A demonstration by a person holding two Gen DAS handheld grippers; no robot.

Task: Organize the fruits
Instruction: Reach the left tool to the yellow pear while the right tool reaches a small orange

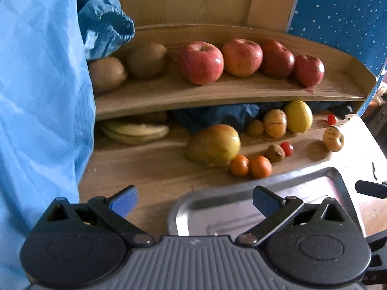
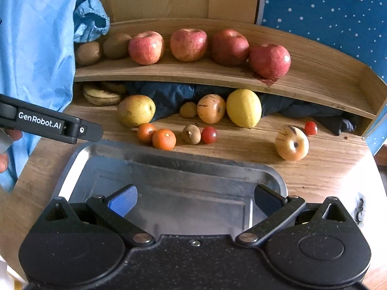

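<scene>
Several red apples (image 2: 188, 44) and two kiwis (image 2: 88, 53) line the upper wooden shelf (image 2: 217, 77). Below on the table lie a yellow-green apple (image 2: 136, 110), a lemon (image 2: 243, 108), two small oranges (image 2: 164, 139), striped pepino melons (image 2: 291, 143), cherry tomatoes (image 2: 209, 134), a small kiwi (image 2: 191, 134) and bananas (image 2: 101, 95). An empty metal tray (image 2: 169, 169) sits in front of the fruit. My right gripper (image 2: 196, 199) is open over the tray. My left gripper (image 1: 194, 200) is open at the tray's (image 1: 241, 200) left edge, holding nothing.
A person's light blue sleeve (image 1: 43, 96) fills the left side; its cuff (image 1: 106, 29) rests by the upper shelf. Dark blue cloth (image 2: 174, 94) lies under the shelf behind the fruit. A blue dotted panel (image 2: 326, 12) bounds the right. Bare wooden table (image 2: 326, 169) lies right of the tray.
</scene>
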